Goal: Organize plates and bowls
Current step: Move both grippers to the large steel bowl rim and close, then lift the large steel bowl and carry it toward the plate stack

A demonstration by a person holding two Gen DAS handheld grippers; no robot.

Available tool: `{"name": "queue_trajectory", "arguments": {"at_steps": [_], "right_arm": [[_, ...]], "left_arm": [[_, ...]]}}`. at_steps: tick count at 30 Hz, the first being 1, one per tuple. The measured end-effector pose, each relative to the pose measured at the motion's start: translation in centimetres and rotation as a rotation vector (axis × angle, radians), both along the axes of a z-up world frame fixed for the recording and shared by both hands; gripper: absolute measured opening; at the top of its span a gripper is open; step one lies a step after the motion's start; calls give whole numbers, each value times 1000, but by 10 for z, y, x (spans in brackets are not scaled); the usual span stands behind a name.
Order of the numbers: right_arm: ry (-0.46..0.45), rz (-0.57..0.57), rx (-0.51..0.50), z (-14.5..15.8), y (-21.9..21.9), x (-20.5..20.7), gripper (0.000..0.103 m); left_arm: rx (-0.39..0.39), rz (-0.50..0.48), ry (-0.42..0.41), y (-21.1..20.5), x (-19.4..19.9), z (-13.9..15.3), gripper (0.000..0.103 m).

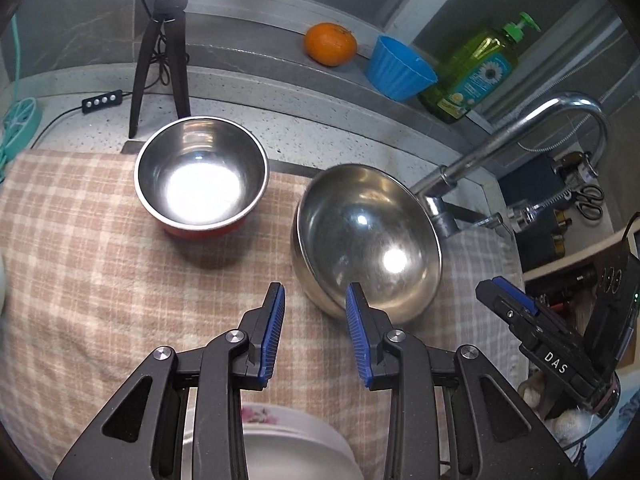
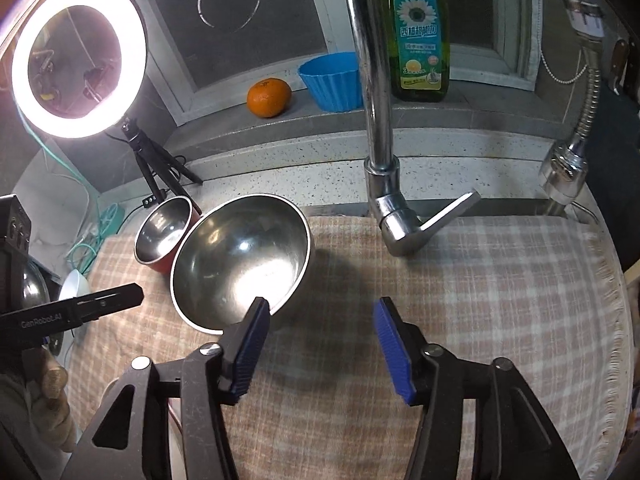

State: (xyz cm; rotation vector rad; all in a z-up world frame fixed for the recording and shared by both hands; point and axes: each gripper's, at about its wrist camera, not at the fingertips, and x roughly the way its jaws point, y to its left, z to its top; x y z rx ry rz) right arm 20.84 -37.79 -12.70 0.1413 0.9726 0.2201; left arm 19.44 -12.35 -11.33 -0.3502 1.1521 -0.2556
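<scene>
The big steel bowl (image 2: 240,260) sits on the checked cloth (image 2: 460,300) beside the smaller red bowl (image 2: 164,232), and with both our left tongs (image 1: 315,332) and right tongs (image 2: 320,344) spread and empty, we should pinch its near rim squarely.

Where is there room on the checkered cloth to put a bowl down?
Bare cloth lies right of the big steel bowl, below the faucet. It is crowded on the left, where the red bowl sits close behind the big one.
</scene>
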Motion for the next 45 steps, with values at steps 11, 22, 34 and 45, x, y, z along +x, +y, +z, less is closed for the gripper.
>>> {"name": "queue_trajectory", "arguments": {"at_steps": [11,22,34,45], "right_arm": [[90,-36,69,-24,10,37,34],[154,-48,86,-41,13,53,21],[171,-33,79,-43,20,57,12],[178,-43,76,-40,19,51,11]], "left_arm": [[-7,18,43,0,30,-19,30],[-7,-13,88,-3,41,-36,27],[11,-43,85,-9,43,-39,13],[-11,-42,95,-6,36,-36,13]]}}
